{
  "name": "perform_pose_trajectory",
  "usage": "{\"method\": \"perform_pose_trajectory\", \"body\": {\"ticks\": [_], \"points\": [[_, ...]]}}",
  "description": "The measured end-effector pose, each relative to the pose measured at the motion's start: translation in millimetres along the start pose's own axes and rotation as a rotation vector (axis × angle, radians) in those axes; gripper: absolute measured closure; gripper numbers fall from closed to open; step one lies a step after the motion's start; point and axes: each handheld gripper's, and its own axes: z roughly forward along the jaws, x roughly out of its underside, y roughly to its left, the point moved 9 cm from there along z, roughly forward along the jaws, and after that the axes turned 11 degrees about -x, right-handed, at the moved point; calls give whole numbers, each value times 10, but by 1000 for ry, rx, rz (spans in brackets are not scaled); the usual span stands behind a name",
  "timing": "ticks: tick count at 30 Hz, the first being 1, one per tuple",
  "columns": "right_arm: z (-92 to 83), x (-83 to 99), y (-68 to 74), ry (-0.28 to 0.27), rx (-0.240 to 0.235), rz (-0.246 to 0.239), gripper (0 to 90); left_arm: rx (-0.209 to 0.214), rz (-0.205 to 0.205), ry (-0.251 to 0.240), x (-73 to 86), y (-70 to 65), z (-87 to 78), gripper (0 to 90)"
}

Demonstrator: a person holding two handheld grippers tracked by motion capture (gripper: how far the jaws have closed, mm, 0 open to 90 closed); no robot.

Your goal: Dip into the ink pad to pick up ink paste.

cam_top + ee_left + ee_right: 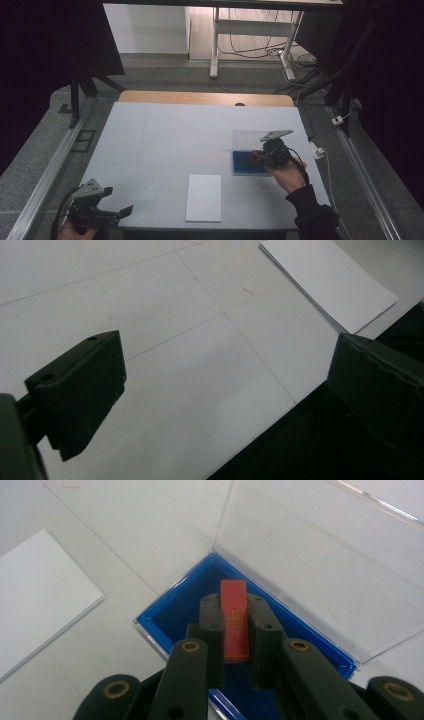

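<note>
In the high view the right hand (289,175) comes up from the lower right of the frame, its dark sleeve at the bottom edge, and carries the right gripper (256,157) to the middle right, pointing toward the left over the blue box (245,167). The box's clear lid (247,139) stands open behind it, toward the top of the frame.

In the right gripper view the jaws rise from the bottom centre and are clenched on a small red block (235,620), which stands lengthwise between the pads with its far end sticking out past them. The block sits above the blue floor of the box, in the centre of the frame; whether it touches the floor cannot be told.

The left gripper (120,214) rests at the lower left corner of the high view, near the table (150,145) edge, its jaws spread wide with nothing between them. A stack of white paper (204,197) lies at lower centre, between the two grippers.
</note>
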Motion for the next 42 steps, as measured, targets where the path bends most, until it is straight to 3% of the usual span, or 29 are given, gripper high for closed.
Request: {"method": "perform_pose_trajectory", "body": {"ticks": [11,21,36,42], "points": [[102,23,-19,30,31,-42,795,-2,0,2,-1,-2,4,26],[172,73,-81,37,42,-18,795,-3,1,4,0,-1,6,26],[263,119,-79,76,50,-30,798,-5,-3,7,1,4,9,27],[287,116,-24,115,120,-82,799,-6,-4,6,-2,4,12,26]]}}
